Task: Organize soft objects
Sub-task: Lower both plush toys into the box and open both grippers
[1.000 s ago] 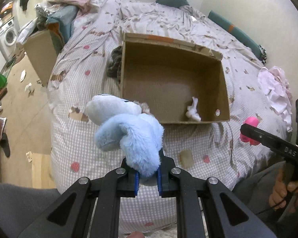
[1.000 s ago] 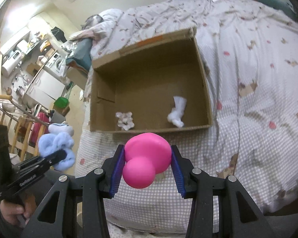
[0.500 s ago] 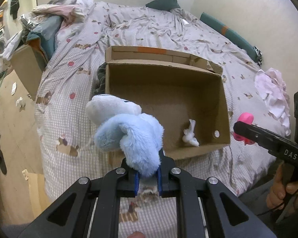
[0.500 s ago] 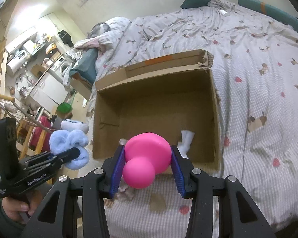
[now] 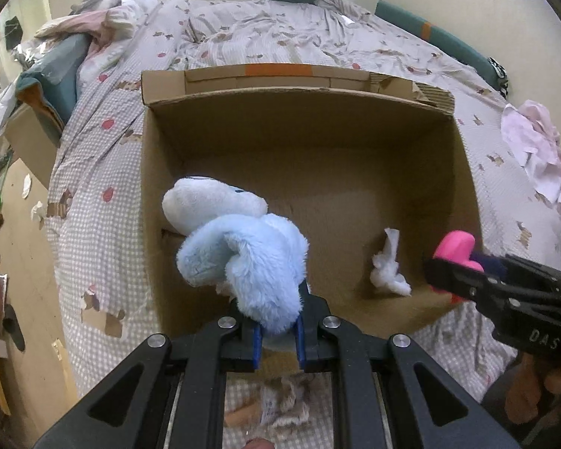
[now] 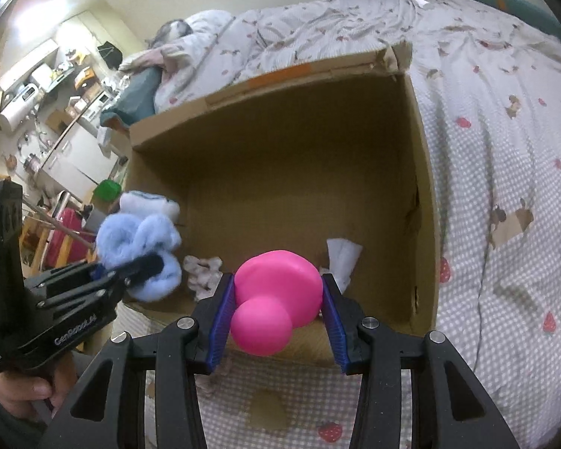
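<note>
Blue plush toy pinched tight in left gripper, angled down over cardboard box. Pink squishy toy clamped in right gripper, tilted down at box's near edge.

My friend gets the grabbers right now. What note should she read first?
Left gripper: shut on the blue plush toy, held above the near left part of the cardboard box.
Right gripper: shut on the pink squishy toy, at the box's near edge.
Done: a white soft piece and a small pale fluffy one already lie on the box floor.
Left: let both toys go into the box. The pink cloth on the bed may need sorting next.
</note>
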The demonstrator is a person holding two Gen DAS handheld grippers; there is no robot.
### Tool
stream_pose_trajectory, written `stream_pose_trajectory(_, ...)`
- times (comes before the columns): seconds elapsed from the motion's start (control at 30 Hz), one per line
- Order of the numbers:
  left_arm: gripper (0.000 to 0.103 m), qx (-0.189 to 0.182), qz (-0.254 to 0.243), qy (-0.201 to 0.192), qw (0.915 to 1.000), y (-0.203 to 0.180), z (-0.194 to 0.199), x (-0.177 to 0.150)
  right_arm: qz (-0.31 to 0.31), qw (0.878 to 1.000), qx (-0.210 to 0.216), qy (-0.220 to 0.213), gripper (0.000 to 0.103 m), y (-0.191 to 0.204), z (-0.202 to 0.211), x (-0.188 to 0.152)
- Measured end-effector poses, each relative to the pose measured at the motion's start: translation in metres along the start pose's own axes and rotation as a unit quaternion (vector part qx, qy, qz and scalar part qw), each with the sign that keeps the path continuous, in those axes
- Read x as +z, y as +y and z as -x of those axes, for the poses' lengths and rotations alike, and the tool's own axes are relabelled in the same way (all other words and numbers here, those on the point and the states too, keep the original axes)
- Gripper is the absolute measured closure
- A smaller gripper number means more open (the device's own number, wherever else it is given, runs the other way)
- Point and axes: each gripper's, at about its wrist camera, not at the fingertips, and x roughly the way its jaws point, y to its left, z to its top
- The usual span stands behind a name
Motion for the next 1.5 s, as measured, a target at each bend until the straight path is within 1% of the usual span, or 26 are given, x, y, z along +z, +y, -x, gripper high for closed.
stream_pose_trajectory(0.17,0.090,0.014,-0.002,0.001,0.9999,0.000,-0.012,-0.007,-0.003,1.000,-0.006,0.013,0.056,-0.001,-0.010,-0.002)
stream_pose_trajectory(0.27,0.090,0.021,-0.015,-0.001,0.9997,-0.002,-0.014,-0.011,-0.003,1.000,-0.012,0.024,0.056,-0.001,-0.015,-0.002)
stream_pose_trajectory(0.33,0.090,0.022,-0.018,-0.001,0.9996,-0.002,-0.014,-0.012,-0.013,0.999,-0.006,0.038,0.056,-0.003,-0.022,-0.001)
stream_pose_trajectory(0.4,0.090,0.022,-0.016,-0.001,0.9996,-0.001,-0.015,-0.012,-0.018,0.999,-0.006,0.041,0.056,-0.003,-0.026,0.001)
stream_pose_trajectory(0.6,0.090,0.023,-0.012,0.002,0.9997,-0.001,-0.017,-0.013,-0.009,0.999,-0.010,0.050,0.056,0.002,-0.034,0.000)
stream_pose_trajectory(0.7,0.090,0.017,-0.019,0.007,0.9996,-0.005,-0.018,-0.015,-0.007,0.998,-0.022,0.065,0.056,0.003,-0.041,-0.003)
stream_pose_trajectory(0.73,0.090,0.019,-0.024,0.007,0.9995,-0.007,-0.019,-0.015,-0.010,0.997,-0.020,0.069,0.056,0.003,-0.043,-0.005)
stream_pose_trajectory(0.8,0.090,0.022,-0.029,0.008,0.9993,-0.008,-0.019,-0.016,-0.006,0.997,-0.022,0.069,0.056,0.005,-0.044,-0.005)
stream_pose_trajectory(1.0,0.089,0.025,-0.023,0.007,0.9994,-0.007,-0.020,-0.015,-0.007,0.997,-0.019,0.069,0.056,0.006,-0.045,-0.004)
stream_pose_trajectory(1.03,0.086,0.026,-0.023,0.008,0.9993,-0.006,-0.020,-0.015,-0.007,0.997,-0.019,0.069,0.056,0.006,-0.045,-0.004)
stream_pose_trajectory(1.1,0.084,0.028,-0.025,0.009,0.9993,-0.007,-0.020,-0.015,-0.008,0.997,-0.019,0.071,0.056,0.003,-0.044,-0.006)
stream_pose_trajectory(1.17,0.079,0.028,-0.026,0.010,0.9992,-0.008,-0.021,-0.016,-0.013,0.997,-0.015,0.072,0.056,0.001,-0.043,-0.007)
stream_pose_trajectory(1.23,0.068,0.029,-0.028,0.008,0.9991,-0.009,-0.020,-0.016,-0.014,0.997,-0.014,0.073,0.056,-0.001,-0.041,-0.006)
stream_pose_trajectory(1.3,0.059,0.027,-0.030,0.005,0.9992,-0.009,-0.019,-0.016,-0.015,0.997,-0.012,0.073,0.056,-0.001,-0.041,-0.006)
stream_pose_trajectory(1.37,0.055,0.025,-0.034,0.001,0.9991,-0.011,-0.018,-0.016,-0.016,0.997,-0.010,0.074,0.055,-0.001,-0.041,-0.005)
stream_pose_trajectory(1.4,0.049,0.027,-0.037,-0.001,0.9990,-0.013,-0.017,-0.017,-0.017,0.997,-0.009,0.073,0.055,-0.002,-0.041,-0.005)
stream_pose_trajectory(1.43,0.040,0.029,-0.041,-0.002,0.9987,-0.014,-0.017,-0.016,-0.017,0.997,-0.008,0.073,0.054,-0.002,-0.041,-0.005)
stream_pose_trajectory(1.5,0.030,0.032,-0.046,-0.008,0.9984,-0.015,-0.014,-0.016,-0.019,0.997,-0.003,0.068,0.051,-0.003,-0.039,-0.004)
